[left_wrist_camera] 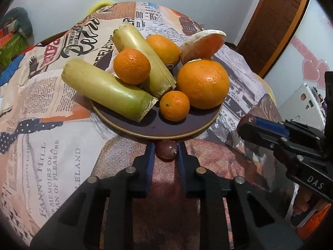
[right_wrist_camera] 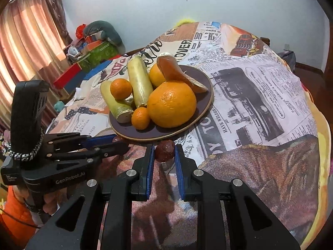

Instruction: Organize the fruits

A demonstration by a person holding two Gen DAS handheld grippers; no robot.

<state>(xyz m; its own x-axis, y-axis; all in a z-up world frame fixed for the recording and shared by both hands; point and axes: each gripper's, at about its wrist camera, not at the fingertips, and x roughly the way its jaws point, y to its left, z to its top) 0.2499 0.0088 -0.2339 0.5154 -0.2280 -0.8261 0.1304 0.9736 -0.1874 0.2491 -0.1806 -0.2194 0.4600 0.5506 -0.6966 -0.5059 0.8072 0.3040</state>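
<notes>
- Left gripper (left_wrist_camera: pixel 166 152), lower centre of the left wrist view: blue-padded fingers (left_wrist_camera: pixel 150 156) clamped on a small dark purple fruit (left_wrist_camera: pixel 167 151), one pad on each side. The fruit sits just below the near rim of the plate.
- Right gripper (right_wrist_camera: pixel 164 152), lower centre of the right wrist view: fingers clamped on a small reddish-brown fruit (right_wrist_camera: pixel 165 151), likewise just short of the plate's near rim.
- Whether either held fruit touches the tablecloth cannot be told.
- Plate (left_wrist_camera: pixel 166 128), dark purple with a tan rim, centre of the left wrist view, resting on a newspaper-print tablecloth (left_wrist_camera: pixel 41 156).
- Contents of plate: large orange (left_wrist_camera: pixel 203 84) at right; small tangerine (left_wrist_camera: pixel 174 105) at front centre, beside the large orange; second tangerine (left_wrist_camera: pixel 131 66) perched on two pale green sugarcane sections (left_wrist_camera: pixel 108 90), which lie slanted across the left half and overhang the rim.
- A further orange (left_wrist_camera: pixel 164 49) lies at the back, and a pomelo wedge (left_wrist_camera: pixel 203 44) stands behind the large orange, cut face forward.
- Each gripper appears in the other's view: the right one at the right edge of the left wrist view, the left one at the lower left of the right wrist view.
</notes>
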